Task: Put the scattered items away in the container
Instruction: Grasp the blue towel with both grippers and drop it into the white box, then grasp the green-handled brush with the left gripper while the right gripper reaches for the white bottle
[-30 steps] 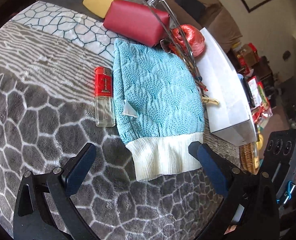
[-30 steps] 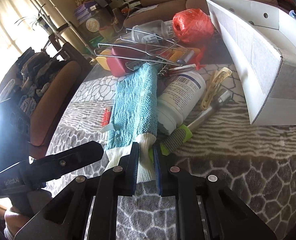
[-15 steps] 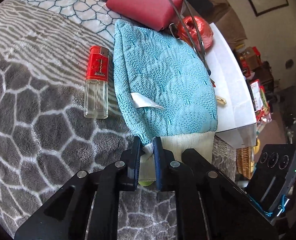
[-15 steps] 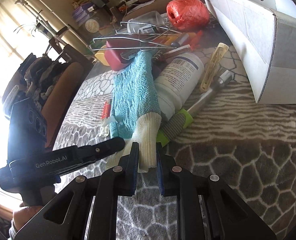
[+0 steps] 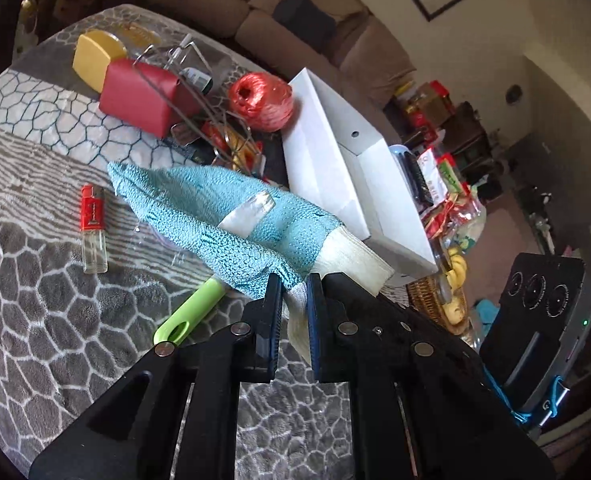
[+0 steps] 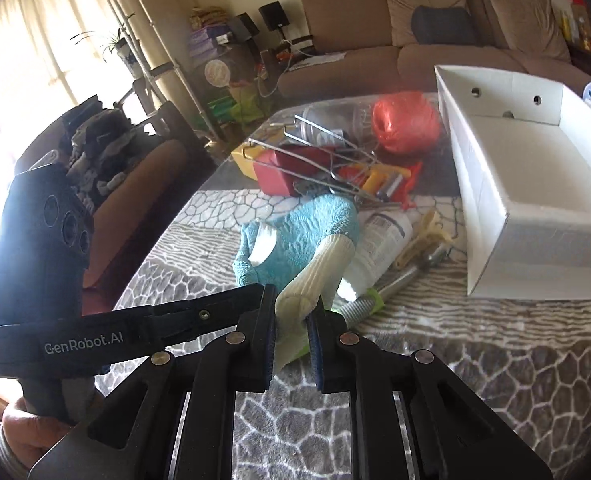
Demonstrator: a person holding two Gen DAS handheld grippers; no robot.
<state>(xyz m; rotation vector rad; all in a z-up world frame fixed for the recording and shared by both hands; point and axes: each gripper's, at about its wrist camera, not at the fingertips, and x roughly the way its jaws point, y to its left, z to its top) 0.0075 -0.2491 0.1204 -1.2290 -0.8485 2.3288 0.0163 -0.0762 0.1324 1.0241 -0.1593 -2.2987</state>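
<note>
A teal knit sock (image 5: 215, 216) (image 6: 307, 232) with a cream cuff hangs lifted off the patterned cloth, its toe end trailing low. My left gripper (image 5: 294, 292) is shut on one side of the cuff. Right beside it, my right gripper (image 6: 293, 312) is shut on the other side of the cuff. The white cardboard box (image 5: 347, 160) (image 6: 507, 216) stands open to the right of the pile, with nothing seen inside it.
Loose on the cloth lie a red lighter (image 5: 93, 228), a green-handled tool (image 5: 191, 312), a white bottle (image 6: 375, 248), a red twine ball (image 6: 405, 124), a red case (image 5: 143, 96), a yellow case (image 5: 95, 60) and wire hangers (image 6: 315, 156). A sofa (image 6: 435, 40) stands behind.
The left gripper, open a second ago, closed on the sock's cuff. Both grippers rose together, lifting the sock off the cloth and uncovering the green-handled tool.
</note>
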